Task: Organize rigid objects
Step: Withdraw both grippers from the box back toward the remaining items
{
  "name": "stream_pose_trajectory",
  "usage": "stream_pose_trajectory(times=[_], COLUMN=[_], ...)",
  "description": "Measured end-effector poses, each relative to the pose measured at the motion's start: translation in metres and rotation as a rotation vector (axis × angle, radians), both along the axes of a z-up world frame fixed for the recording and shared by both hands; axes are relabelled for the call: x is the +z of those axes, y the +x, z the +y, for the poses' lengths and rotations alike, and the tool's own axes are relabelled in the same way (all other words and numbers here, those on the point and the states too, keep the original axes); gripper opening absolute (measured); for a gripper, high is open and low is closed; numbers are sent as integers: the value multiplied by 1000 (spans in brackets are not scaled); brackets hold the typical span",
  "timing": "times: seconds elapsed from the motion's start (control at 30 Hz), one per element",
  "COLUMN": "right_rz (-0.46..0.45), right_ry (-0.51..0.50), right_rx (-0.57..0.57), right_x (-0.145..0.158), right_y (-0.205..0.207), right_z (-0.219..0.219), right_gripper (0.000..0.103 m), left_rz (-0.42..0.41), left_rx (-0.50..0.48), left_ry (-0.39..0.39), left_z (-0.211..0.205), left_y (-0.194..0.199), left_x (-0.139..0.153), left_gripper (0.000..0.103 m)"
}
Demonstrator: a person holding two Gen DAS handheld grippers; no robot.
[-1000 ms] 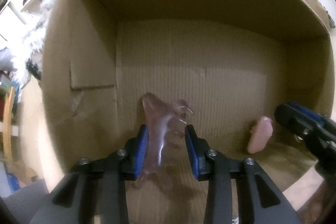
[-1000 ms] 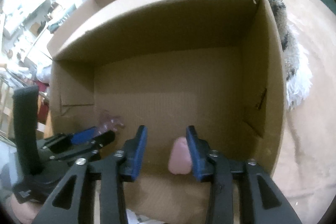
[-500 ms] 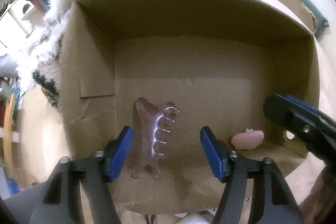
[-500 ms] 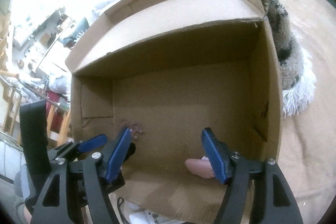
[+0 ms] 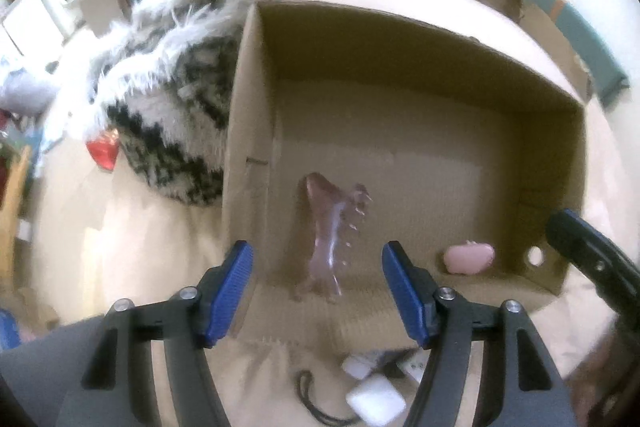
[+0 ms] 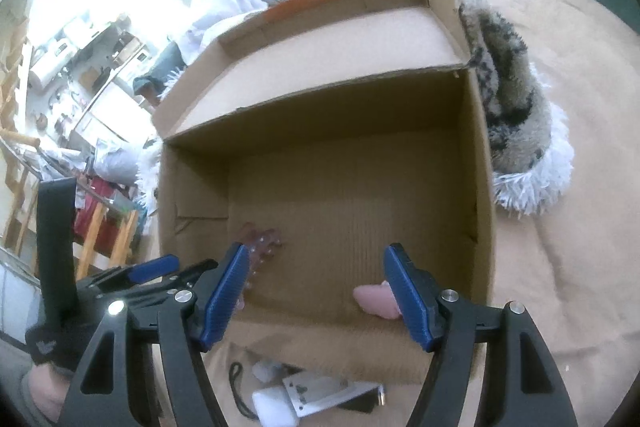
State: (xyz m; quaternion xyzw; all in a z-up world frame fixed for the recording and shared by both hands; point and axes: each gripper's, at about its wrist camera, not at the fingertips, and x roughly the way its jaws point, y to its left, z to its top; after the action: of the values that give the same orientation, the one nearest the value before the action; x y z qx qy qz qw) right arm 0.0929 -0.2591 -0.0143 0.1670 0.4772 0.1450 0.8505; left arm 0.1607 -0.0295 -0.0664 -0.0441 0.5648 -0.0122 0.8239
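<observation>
An open cardboard box [image 5: 248,131] [image 6: 482,187] sits on a tan bedcover. Inside it lie a translucent pink claw hair clip [image 5: 328,227] [image 6: 262,241] near the left wall and a small pink object [image 5: 468,258] [image 6: 376,301] near the front right corner. My left gripper [image 5: 316,287] is open and empty, held above the box's front edge. My right gripper [image 6: 316,295] is open and empty, also above the front edge. The right gripper's fingers [image 5: 592,259] show at the right of the left wrist view, the left gripper [image 6: 132,275] at the left of the right wrist view.
A furry black-and-white blanket [image 5: 168,75] [image 6: 512,99] lies against the box. A red item [image 5: 103,151] lies on the cover at the left. White chargers, a black cord and a playing-card pack [image 5: 374,399] [image 6: 316,393] lie in front of the box.
Both grippers opened, let go of the hair clip and the pink object inside the box, and drew back and up out of it.
</observation>
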Motion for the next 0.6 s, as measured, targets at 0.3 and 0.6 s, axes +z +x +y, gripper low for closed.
stream_pose_trajectory(times=[0.3,0.6], right_rz=[-5,20], right_ry=[-10,37], right_rx=[2,-32], right_x=[8,7], right_y=[-24,-59], right_z=[-6,-16], right_gripper=[74,74], left_rz=[-33,3], left_rx=[-29,19], left_ry=[56,44], left_z=[0,18], left_y=[-44,-73], left_x=[29,17], left_gripper=[65,65])
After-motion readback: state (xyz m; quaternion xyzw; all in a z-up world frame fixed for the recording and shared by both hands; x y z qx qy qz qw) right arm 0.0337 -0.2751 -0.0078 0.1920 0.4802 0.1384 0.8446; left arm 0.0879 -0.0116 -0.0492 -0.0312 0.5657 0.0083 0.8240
